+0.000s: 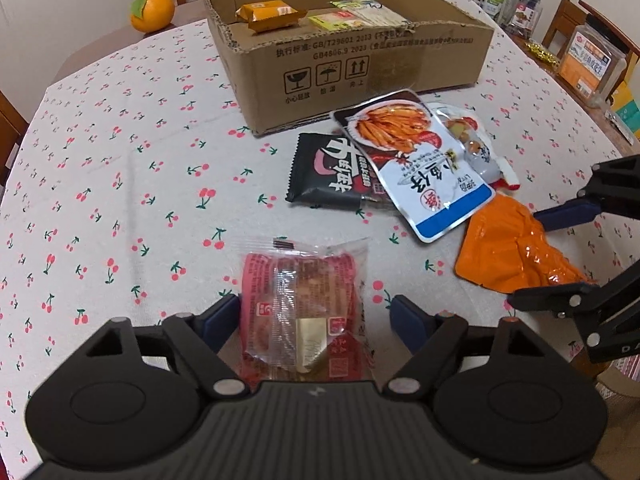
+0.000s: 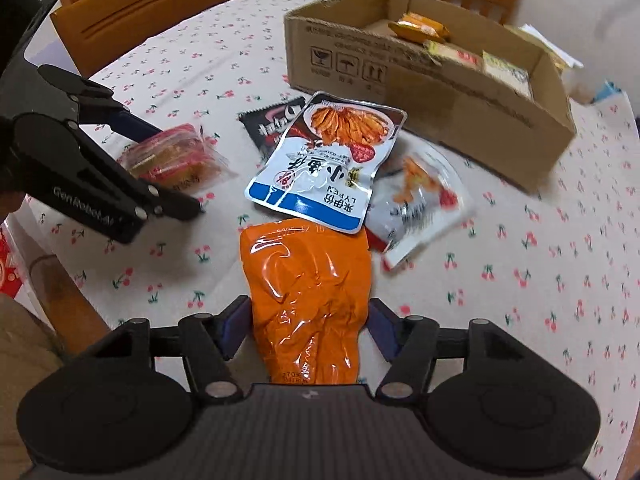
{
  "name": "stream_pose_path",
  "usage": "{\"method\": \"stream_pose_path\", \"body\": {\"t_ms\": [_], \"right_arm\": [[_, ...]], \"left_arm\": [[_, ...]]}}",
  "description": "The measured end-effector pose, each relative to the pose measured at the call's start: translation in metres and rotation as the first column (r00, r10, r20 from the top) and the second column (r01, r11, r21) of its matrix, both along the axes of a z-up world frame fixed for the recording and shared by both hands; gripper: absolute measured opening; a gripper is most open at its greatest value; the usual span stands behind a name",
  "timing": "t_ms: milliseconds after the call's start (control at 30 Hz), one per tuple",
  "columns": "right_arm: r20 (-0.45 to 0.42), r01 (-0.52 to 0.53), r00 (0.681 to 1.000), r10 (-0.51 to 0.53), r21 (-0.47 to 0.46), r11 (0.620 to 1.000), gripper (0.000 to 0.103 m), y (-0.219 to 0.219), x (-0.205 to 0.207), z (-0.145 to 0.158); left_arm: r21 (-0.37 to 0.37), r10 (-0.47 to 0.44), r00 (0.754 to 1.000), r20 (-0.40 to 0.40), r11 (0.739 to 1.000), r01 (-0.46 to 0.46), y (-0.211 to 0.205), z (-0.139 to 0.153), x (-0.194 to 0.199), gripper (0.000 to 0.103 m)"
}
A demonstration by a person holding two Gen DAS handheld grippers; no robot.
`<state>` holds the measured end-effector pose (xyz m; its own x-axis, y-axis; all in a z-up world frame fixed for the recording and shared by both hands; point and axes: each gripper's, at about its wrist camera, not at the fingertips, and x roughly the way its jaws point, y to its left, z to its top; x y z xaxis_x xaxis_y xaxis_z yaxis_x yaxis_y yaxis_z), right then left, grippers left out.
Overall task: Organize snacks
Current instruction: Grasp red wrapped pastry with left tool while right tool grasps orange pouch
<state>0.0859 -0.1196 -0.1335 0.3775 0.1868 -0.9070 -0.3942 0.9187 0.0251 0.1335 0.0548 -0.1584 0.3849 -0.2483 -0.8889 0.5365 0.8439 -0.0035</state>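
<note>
A red clear-wrapped snack packet (image 1: 304, 312) lies on the cherry-print tablecloth between the fingers of my left gripper (image 1: 314, 316). The left pad is at the packet's edge and a strip of cloth shows before the right pad, so this gripper is open. My right gripper (image 2: 308, 320) has both pads against the sides of an orange foil pouch (image 2: 308, 280), shut on it. From the left wrist view the right gripper (image 1: 524, 258) straddles that orange pouch (image 1: 504, 252). An open cardboard box (image 1: 360, 68) with a few snacks inside stands behind.
Between the grippers and the box lie a blue-and-white fish snack pouch (image 1: 424, 168), a black packet (image 1: 332, 176) and a grey-white packet (image 1: 476, 140), overlapping. An orange fruit (image 1: 152, 10) sits at the back left. Jars (image 1: 592, 64) crowd the right edge. Wooden chairs (image 2: 140, 4) ring the table.
</note>
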Motion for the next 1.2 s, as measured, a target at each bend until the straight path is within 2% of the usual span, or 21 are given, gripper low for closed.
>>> {"method": "stream_pose_path", "body": {"t_ms": [200, 367, 400, 433, 467, 500, 600, 900, 1200], "right_arm": [[0.001, 0.032, 0.999, -0.032, 0.063, 0.997, 0.068, -0.013, 0.001, 0.007], [-0.007, 0.037, 0.999, -0.037, 0.074, 0.997, 0.068, -0.018, 0.003, 0.002], [-0.007, 0.036, 0.999, -0.036, 0.081, 0.996, 0.068, -0.018, 0.003, 0.002], [-0.006, 0.032, 0.999, -0.032, 0.086, 0.996, 0.064, -0.017, 0.002, 0.002], [-0.002, 0.027, 1.0, -0.027, 0.091, 0.995, 0.057, -0.016, 0.001, 0.003], [0.002, 0.031, 1.0, -0.031, 0.094, 0.995, 0.055, -0.016, 0.001, 0.003], [0.002, 0.047, 0.999, -0.048, 0.108, 0.993, 0.051, -0.02, 0.001, 0.006], [0.023, 0.044, 0.999, -0.047, 0.105, 0.994, 0.049, -0.03, 0.001, 0.02], [0.042, 0.05, 0.998, -0.054, 0.087, 0.995, 0.048, -0.043, 0.002, 0.029]], "left_arm": [[0.004, 0.003, 1.0, -0.012, 1.0, -0.003, 0.001, 0.001, -0.001, 0.082], [0.004, 0.013, 1.0, -0.01, 1.0, -0.013, -0.001, 0.001, -0.001, 0.08], [0.004, 0.013, 1.0, -0.008, 1.0, -0.013, -0.002, 0.001, -0.001, 0.075], [0.004, 0.013, 1.0, -0.003, 1.0, -0.013, -0.002, 0.002, -0.001, 0.073], [0.001, 0.011, 1.0, -0.001, 1.0, -0.011, -0.003, 0.002, -0.001, 0.069], [0.0, 0.011, 1.0, 0.003, 1.0, -0.011, -0.003, 0.003, -0.001, 0.063], [-0.012, 0.01, 1.0, -0.003, 1.0, -0.01, -0.003, 0.006, 0.0, 0.056], [-0.032, -0.013, 1.0, -0.006, 0.999, 0.013, -0.004, 0.023, -0.004, 0.055], [-0.016, -0.054, 0.998, 0.009, 0.998, 0.055, -0.002, 0.041, -0.01, 0.055]]}}
